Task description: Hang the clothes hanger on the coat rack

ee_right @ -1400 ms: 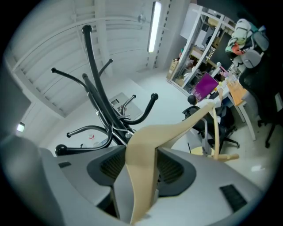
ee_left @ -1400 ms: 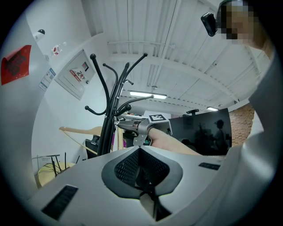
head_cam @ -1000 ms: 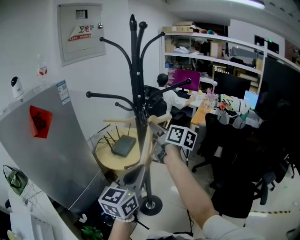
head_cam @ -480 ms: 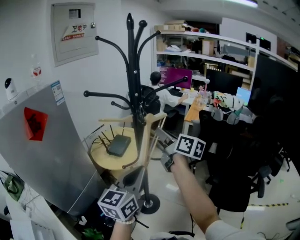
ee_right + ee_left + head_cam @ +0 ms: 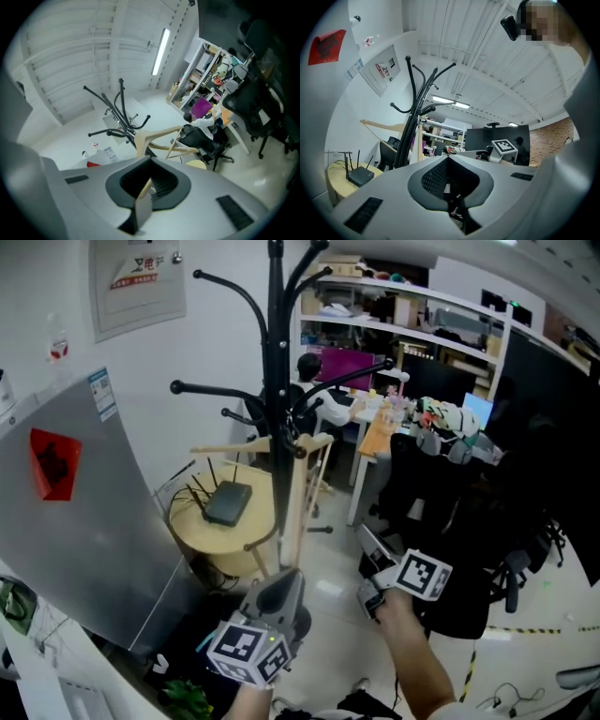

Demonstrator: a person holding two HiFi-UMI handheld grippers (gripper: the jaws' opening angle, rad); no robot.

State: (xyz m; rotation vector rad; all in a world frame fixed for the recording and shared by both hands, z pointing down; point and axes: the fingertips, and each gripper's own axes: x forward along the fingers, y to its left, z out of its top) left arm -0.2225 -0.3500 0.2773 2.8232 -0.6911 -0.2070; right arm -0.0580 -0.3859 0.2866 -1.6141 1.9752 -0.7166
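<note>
Clothes hanger (image 5: 294,498): seen in head view hung on coat rack (image 5: 275,352), well apart from left gripper (image 5: 284,585) and right gripper (image 5: 367,545). In left gripper view, noted fingers clenched, empty. In right gripper view, likewise clenched, empty, hanger beyond on rack.

The pale tiled floor (image 5: 330,589) carries a black coat rack (image 5: 275,381), a round wooden table (image 5: 199,542) just beside it, and dark office chairs (image 5: 469,549) to the right; a wooden clothes hanger (image 5: 298,486) hangs tilted on the rack, against its pole; a black router (image 5: 228,503) with antennas lies on the tabletop.
</note>
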